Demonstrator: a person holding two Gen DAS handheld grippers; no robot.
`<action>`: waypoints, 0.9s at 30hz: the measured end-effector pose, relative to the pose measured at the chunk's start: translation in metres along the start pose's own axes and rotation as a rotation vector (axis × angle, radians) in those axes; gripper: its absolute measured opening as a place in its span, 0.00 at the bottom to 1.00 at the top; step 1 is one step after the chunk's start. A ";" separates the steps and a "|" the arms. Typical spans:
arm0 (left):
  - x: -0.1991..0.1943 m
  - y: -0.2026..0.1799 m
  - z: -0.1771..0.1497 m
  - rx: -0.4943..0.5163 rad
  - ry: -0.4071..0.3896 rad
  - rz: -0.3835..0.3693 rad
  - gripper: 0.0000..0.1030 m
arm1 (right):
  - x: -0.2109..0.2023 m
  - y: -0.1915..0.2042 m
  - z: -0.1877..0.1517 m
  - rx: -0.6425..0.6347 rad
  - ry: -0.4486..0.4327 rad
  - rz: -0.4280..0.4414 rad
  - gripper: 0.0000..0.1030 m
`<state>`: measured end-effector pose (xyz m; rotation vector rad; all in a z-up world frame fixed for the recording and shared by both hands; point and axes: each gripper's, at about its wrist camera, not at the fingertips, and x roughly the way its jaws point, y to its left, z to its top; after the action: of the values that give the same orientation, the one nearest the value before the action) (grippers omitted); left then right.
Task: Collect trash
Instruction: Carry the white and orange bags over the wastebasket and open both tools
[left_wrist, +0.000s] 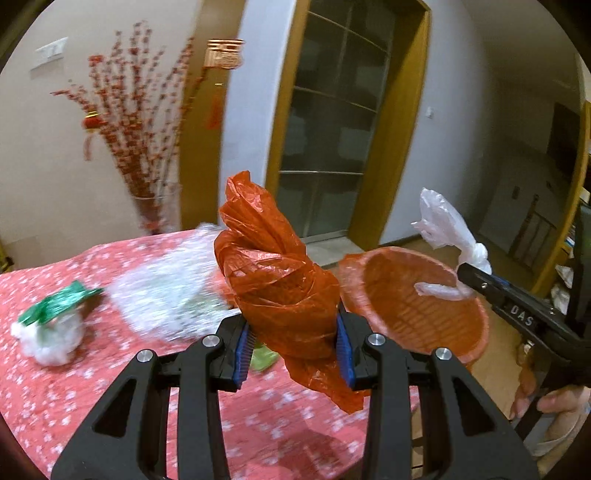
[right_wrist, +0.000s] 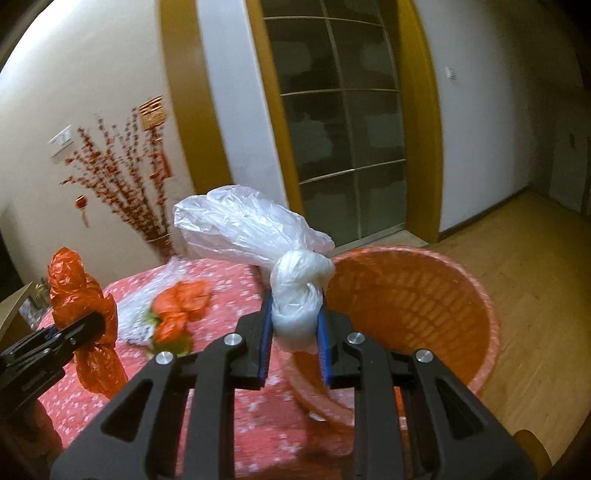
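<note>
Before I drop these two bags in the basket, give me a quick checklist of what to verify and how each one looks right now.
1. Left gripper has a firm hold on the orange bag: ok, pinched between the blue pads.
2. Right gripper has a hold on the white bag: ok, clamped at the knot.
3. Basket mouth open to receive: ok, nothing visible inside.
4. White bag over the basket opening: cannot tell; it sits at the near rim.
5. Orange bag over the basket: not ok, it is above the table, left of the basket.
6. Other trash left on the table: not ok, green wrapper and clear plastic remain.
</note>
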<state>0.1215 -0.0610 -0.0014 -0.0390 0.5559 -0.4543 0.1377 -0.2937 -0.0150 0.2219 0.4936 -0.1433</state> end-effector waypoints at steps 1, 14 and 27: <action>0.004 -0.006 0.002 0.006 0.002 -0.017 0.37 | 0.000 -0.002 0.000 0.005 -0.001 -0.006 0.21; 0.047 -0.055 0.014 0.074 0.044 -0.149 0.37 | 0.013 -0.050 0.004 0.082 -0.008 -0.080 0.21; 0.079 -0.089 0.021 0.106 0.086 -0.227 0.37 | 0.023 -0.088 0.013 0.167 -0.020 -0.111 0.21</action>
<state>0.1557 -0.1770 -0.0090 0.0191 0.6144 -0.7088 0.1470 -0.3842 -0.0302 0.3566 0.4742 -0.2957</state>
